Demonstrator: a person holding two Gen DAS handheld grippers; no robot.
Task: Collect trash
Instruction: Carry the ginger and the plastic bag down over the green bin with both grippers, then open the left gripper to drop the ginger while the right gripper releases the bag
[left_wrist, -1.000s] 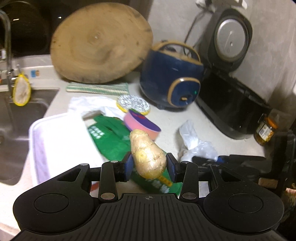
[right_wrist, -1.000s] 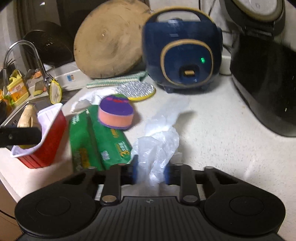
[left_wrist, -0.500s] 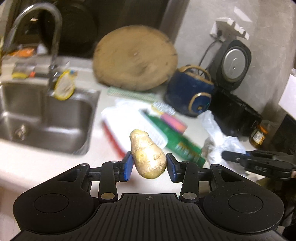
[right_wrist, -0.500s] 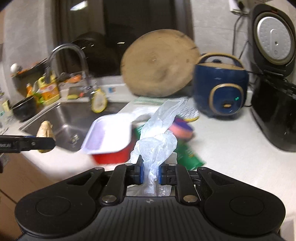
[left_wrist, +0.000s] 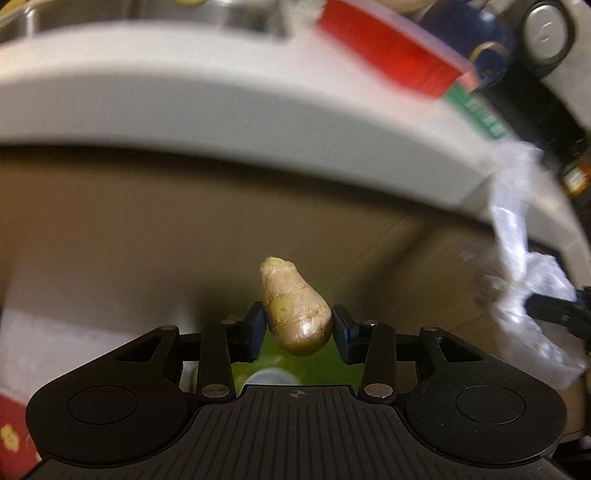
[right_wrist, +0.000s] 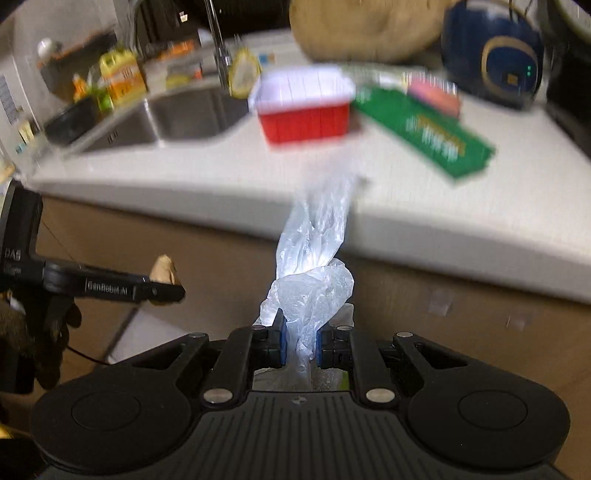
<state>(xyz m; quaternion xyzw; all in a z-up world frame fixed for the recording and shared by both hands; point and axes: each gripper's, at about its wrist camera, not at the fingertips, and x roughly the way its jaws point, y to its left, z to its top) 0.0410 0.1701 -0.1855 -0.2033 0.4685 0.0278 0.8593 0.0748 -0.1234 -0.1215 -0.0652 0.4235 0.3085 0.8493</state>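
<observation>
My left gripper (left_wrist: 298, 328) is shut on a knobbly piece of ginger (left_wrist: 293, 312), held below the counter edge in front of brown cabinet fronts. The same ginger (right_wrist: 162, 271) and the left gripper's finger (right_wrist: 110, 287) show at the left of the right wrist view. My right gripper (right_wrist: 301, 345) is shut on a crumpled clear plastic bag (right_wrist: 314, 266), which also hangs at the right of the left wrist view (left_wrist: 532, 280). On the white counter (right_wrist: 207, 173) remain a red tub with white inside (right_wrist: 304, 110) and a green packet (right_wrist: 424, 129).
A steel sink (right_wrist: 184, 118) with a tap lies at the counter's left. A blue rice cooker (right_wrist: 495, 59), a round wooden board (right_wrist: 365, 29) and a pink sponge (right_wrist: 436, 96) stand behind. Something bright green (left_wrist: 280, 363) lies below the left gripper.
Both grippers have drawn back from the counter and sunk below its edge, each still holding its item. The counter's front face and cabinets now fill the left wrist view.
</observation>
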